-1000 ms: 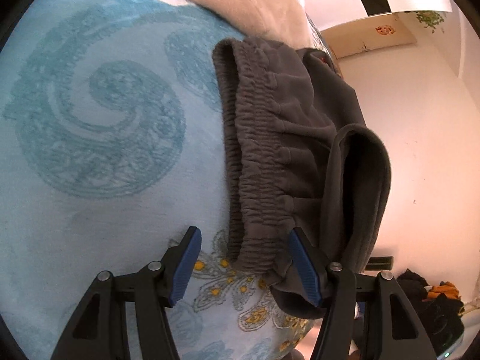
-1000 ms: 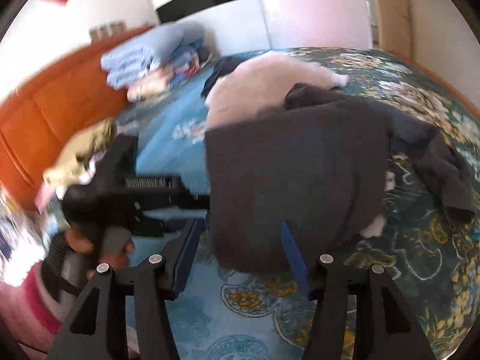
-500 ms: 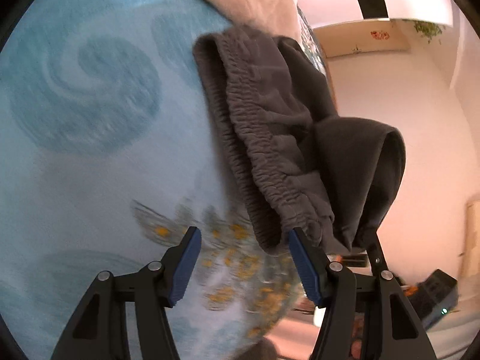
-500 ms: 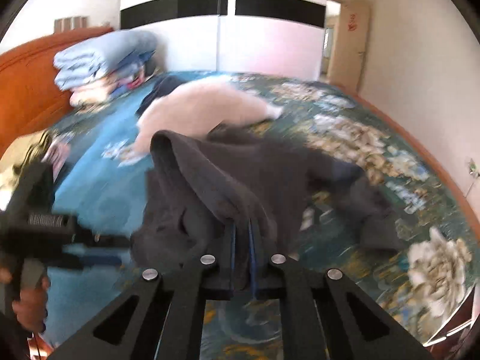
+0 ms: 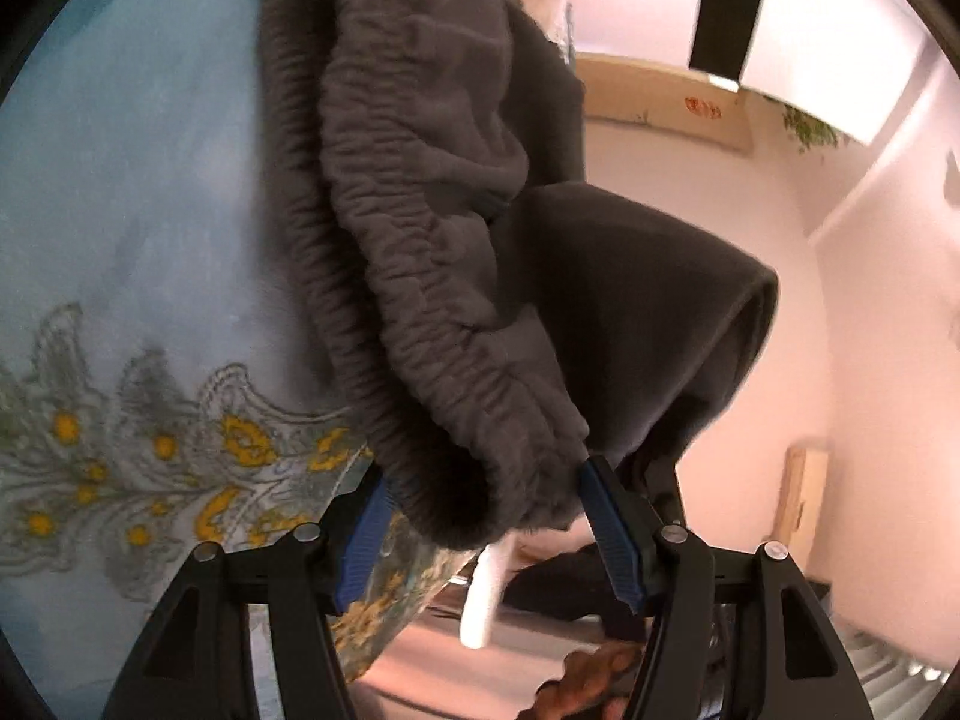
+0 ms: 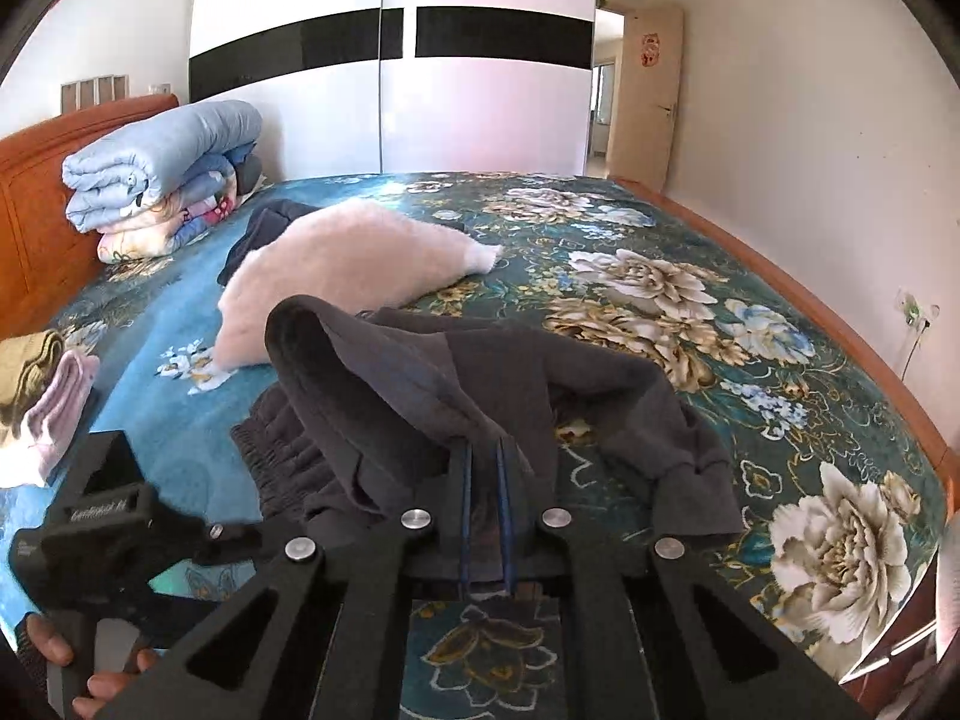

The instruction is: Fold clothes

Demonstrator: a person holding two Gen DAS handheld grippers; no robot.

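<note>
Dark grey sweatpants (image 6: 480,384) lie on the floral bedspread (image 6: 690,276) near its front edge. My right gripper (image 6: 485,456) is shut on a fold of the grey fabric and lifts it into a peak. My left gripper (image 5: 480,498) is open, its blue pads either side of the gathered elastic waistband (image 5: 408,300) at the bed's edge. The waistband end sits between the jaws. The left gripper body also shows at the lower left of the right wrist view (image 6: 114,534).
A white fluffy garment (image 6: 354,264) lies behind the pants. Folded quilts (image 6: 162,174) are stacked by the orange headboard (image 6: 30,204). Small folded clothes (image 6: 48,396) sit at the left. A wardrobe (image 6: 390,60) and a door (image 6: 642,90) stand behind the bed.
My right gripper has closed on the grey fabric and pulled it up. My left gripper has moved in so the waistband end lies between its open jaws.
</note>
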